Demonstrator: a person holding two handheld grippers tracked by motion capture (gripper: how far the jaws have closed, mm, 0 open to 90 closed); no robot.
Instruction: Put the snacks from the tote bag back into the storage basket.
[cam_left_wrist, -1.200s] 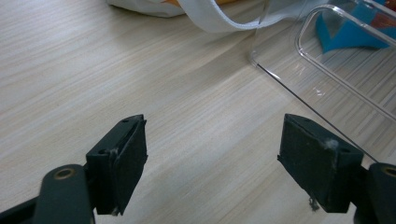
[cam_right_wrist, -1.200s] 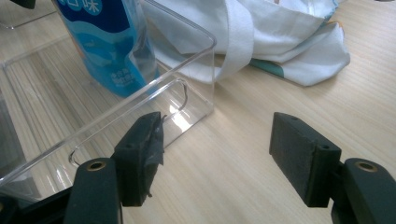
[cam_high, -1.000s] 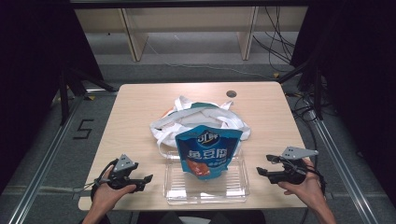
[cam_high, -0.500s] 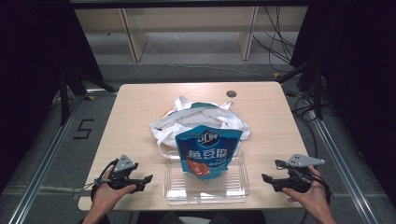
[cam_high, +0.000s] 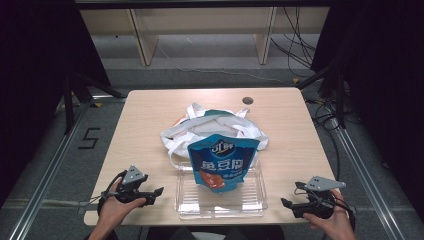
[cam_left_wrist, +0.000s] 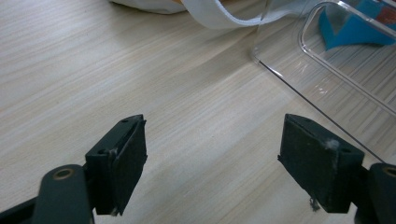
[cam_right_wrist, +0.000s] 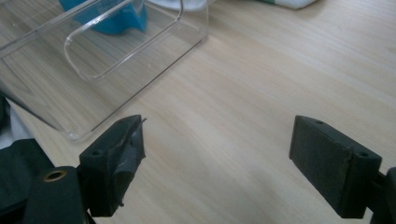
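Note:
A blue snack bag (cam_high: 222, 162) stands upright in a clear plastic tray (cam_high: 220, 213) at the table's near middle, leaning back against a white tote bag (cam_high: 200, 125). My left gripper (cam_high: 159, 190) rests at the front left, jaws open over bare wood, pointing toward the tray (cam_left_wrist: 327, 70). My right gripper (cam_high: 285, 204) sits at the front right corner, aimed at the tray (cam_right_wrist: 140, 51). Its jaws have just been opening and stand wide with nothing between them. In the gripper views, the left gripper (cam_left_wrist: 210, 154) and the right gripper (cam_right_wrist: 217, 154) hover low over the tabletop.
The wooden table (cam_high: 300, 135) has a small dark round spot (cam_high: 247, 100) near its far edge. A white tote strap (cam_left_wrist: 219, 18) lies close to the tray's corner. Cables and shelving stand on the floor beyond the table.
My right hand has drawn back toward the near edge of the table and sunk a little. The left hand, the bag and the tray have stayed put.

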